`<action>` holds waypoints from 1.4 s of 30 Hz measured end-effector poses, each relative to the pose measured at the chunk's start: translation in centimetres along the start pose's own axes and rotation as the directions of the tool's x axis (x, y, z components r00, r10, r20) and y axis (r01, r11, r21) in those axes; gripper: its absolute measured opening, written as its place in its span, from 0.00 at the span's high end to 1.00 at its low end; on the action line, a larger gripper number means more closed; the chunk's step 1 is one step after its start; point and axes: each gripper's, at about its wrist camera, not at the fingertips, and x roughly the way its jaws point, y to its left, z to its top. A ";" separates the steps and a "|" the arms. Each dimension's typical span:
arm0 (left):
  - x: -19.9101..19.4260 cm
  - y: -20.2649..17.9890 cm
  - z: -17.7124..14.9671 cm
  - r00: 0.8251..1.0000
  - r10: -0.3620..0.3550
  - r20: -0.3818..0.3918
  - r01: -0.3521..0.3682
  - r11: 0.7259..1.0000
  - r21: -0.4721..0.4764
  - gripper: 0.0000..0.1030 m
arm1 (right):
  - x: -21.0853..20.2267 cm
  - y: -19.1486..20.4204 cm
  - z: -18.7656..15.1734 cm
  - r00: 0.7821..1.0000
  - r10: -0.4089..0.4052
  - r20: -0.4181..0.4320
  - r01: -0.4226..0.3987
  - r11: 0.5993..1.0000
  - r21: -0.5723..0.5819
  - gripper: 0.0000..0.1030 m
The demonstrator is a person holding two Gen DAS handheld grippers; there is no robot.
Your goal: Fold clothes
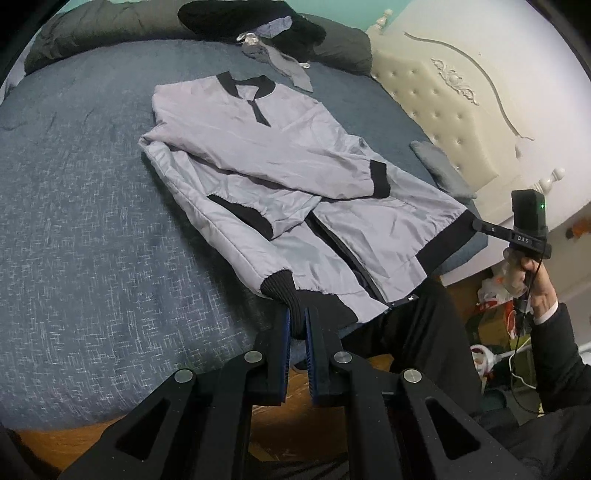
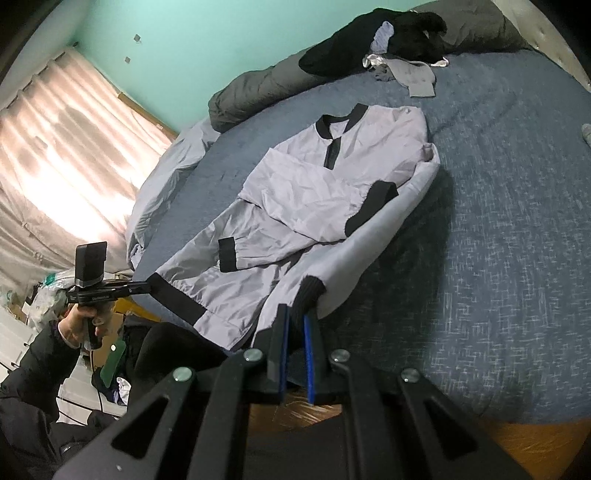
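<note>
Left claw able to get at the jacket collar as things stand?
Probably not: left claw shut on the black hem corner; collar lies at the far end of the jacket. Way otherwise free.

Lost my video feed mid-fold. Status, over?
Left gripper and right gripper both shut on jacket hem corners. Sleeves folded across front. Clothes pile near collar, not touching.

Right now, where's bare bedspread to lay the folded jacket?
Widest free patch: blue woven bedspread between the grey black-trimmed jacket and the bed edge, up to the dark rolled duvet. Narrower strip between the jacket and the cream tufted headboard, partly taken by a small grey cloth. Crowded: the clothes pile beyond the collar.
</note>
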 end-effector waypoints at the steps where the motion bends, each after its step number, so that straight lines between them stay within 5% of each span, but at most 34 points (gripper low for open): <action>1: -0.3 -0.1 -0.1 1.000 0.000 0.001 0.000 1.000 0.005 0.92 | -0.2 0.2 0.0 1.000 -0.002 0.003 0.002 1.000 -0.007 0.93; 7: -0.4 -0.6 0.1 1.000 0.006 0.016 -0.006 1.000 0.016 1.00 | -0.8 1.1 0.1 1.000 0.006 0.016 -0.006 0.999 -0.036 0.99; 19: 4.7 5.2 -0.2 0.997 0.060 -0.058 -0.067 0.990 -0.128 1.00 | 3.4 -6.1 0.0 0.983 -0.154 -0.096 0.164 0.980 0.114 0.95; 22: 6.0 7.2 -0.5 0.994 0.058 -0.092 -0.074 0.981 -0.182 0.99 | 4.8 -8.2 -1.0 0.974 -0.180 -0.140 0.202 0.965 0.168 0.65; 23: 6.5 7.7 -0.7 0.993 0.057 -0.101 -0.076 0.978 -0.195 0.98 | 5.2 -8.8 -1.4 0.973 -0.174 -0.150 0.200 0.962 0.184 0.59; 28: 8.7 9.8 -1.2 0.987 0.059 -0.152 -0.095 0.964 -0.247 0.78 | 7.0 -10.5 -2.3 0.966 -0.173 -0.192 0.212 0.956 0.202 0.58; 38: 11.8 11.4 -1.4 0.984 0.018 -0.178 -0.075 0.943 -0.323 0.69 | 8.6 -12.1 -3.2 0.955 -0.172 -0.243 0.228 0.947 0.225 0.58; 42: 12.7 11.6 -1.7 0.984 0.025 -0.174 -0.089 0.925 -0.370 0.58 | 8.9 -12.7 -3.8 0.950 -0.159 -0.269 0.223 0.947 0.231 0.52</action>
